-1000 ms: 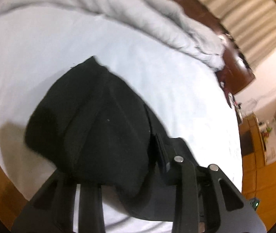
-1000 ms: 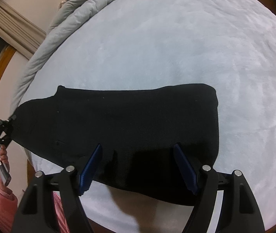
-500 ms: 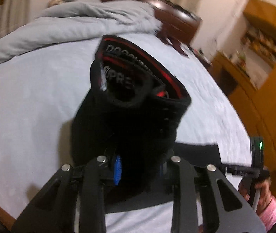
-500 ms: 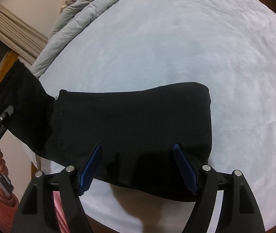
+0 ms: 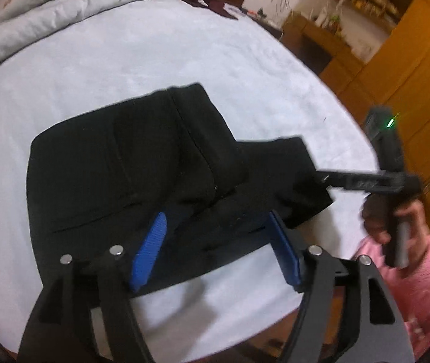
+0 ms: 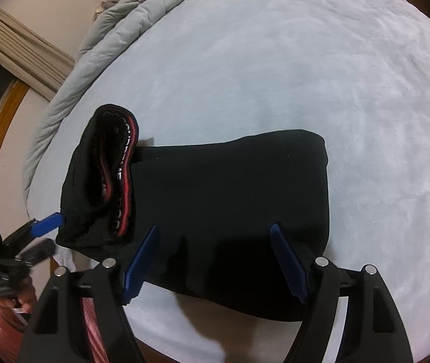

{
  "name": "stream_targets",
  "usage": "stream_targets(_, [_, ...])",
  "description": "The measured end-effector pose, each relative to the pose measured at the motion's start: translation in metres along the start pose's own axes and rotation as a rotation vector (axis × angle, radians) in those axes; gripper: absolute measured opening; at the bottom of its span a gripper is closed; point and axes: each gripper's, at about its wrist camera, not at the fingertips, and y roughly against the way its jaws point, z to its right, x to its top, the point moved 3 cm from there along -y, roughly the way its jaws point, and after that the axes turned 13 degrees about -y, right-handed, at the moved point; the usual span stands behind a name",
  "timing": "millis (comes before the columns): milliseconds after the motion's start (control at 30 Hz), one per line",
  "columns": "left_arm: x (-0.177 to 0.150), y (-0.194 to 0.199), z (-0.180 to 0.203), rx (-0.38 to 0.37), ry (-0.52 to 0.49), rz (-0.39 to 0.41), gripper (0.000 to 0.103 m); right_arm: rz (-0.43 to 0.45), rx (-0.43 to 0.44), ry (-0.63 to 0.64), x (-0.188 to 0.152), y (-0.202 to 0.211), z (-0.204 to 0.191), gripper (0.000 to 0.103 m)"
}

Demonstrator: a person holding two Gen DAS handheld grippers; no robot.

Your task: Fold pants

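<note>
The left claw [image 5: 215, 248] has just been opening; its blue pads now stand wide with nothing pinched, the black pants [image 5: 130, 175] lying flat beneath and ahead of it. A second ago it held the waistband end; that end now rests folded over the legs. The right claw [image 6: 215, 260] hovers wide and empty above the pants' near edge on the bed [image 6: 305, 60]. One fold looks done.

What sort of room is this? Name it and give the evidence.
Most likely a bedroom: the pants lie on a bed with a bunched duvet at its far side, and wooden cabinets stand beyond.
</note>
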Motion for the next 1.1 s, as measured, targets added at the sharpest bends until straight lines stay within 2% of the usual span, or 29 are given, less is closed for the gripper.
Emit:
stream_targets(33, [-0.001, 0.005, -0.006, 0.009, 0.02, 0.011, 0.07, 0.0, 0.003, 0.003, 0.0, 0.001, -0.002, 0.076])
stream_targets(200, [-0.017, 0.033, -0.059, 0.162, 0.17, 0.033, 0.072, -0.001, 0.043, 0.058, -0.002, 0.006, -0.024, 0.076])
stream_targets(267, [-0.024, 0.032, -0.082, 0.207, 0.237, 0.01, 0.072, -0.009, 0.056, 0.088, -0.003, 0.006, -0.037, 0.076])
stream_targets(333, [-0.026, 0.02, -0.1, 0.288, 0.281, -0.069, 0.072, -0.03, 0.104, 0.113, -0.005, 0.005, -0.055, 0.076])
stream_targets(433, [-0.036, -0.008, -0.11, 0.291, 0.257, -0.197, 0.075, -0.059, 0.159, 0.159, -0.006, 0.0, -0.085, 0.076])
stream_targets(500, [-0.038, -0.017, -0.104, 0.306, 0.196, -0.21, 0.085, -0.079, 0.155, 0.205, -0.007, -0.011, -0.106, 0.076])
stream_targets(600, [-0.037, -0.015, -0.102, 0.31, 0.179, -0.206, 0.085, -0.101, 0.143, 0.242, -0.006, -0.029, -0.124, 0.076])
stream_targets(667, [-0.036, -0.009, -0.106, 0.274, 0.219, -0.187, 0.085, -0.128, 0.153, 0.232, -0.005, -0.041, -0.13, 0.075])
stream_targets(733, [-0.04, -0.009, -0.11, 0.253, 0.251, -0.183, 0.085, -0.166, 0.187, 0.233, -0.007, -0.049, -0.135, 0.055])
stream_targets(767, [-0.041, -0.009, -0.111, 0.251, 0.257, -0.186, 0.085, -0.16, 0.175, 0.241, -0.007, -0.051, -0.136, 0.05])
stream_targets(800, [-0.043, -0.008, -0.113, 0.253, 0.262, -0.188, 0.085, -0.14, 0.156, 0.261, -0.007, -0.051, -0.138, 0.036])
stream_targets(867, [-0.045, -0.007, -0.114, 0.252, 0.271, -0.184, 0.085, -0.139, 0.175, 0.298, -0.009, -0.048, -0.143, 0.025])
stream_targets(900, [-0.046, -0.005, -0.116, 0.248, 0.283, -0.179, 0.085, -0.147, 0.207, 0.305, -0.009, -0.045, -0.144, 0.009])
stream_targets(1033, [-0.043, 0.01, -0.122, 0.231, 0.325, -0.13, 0.085, -0.156, 0.337, 0.33, -0.013, -0.012, -0.148, 0.007])
stream_targets(1100, [-0.041, 0.013, -0.124, 0.233, 0.331, -0.112, 0.085, -0.174, 0.321, 0.308, -0.014, -0.01, -0.14, 0.007])
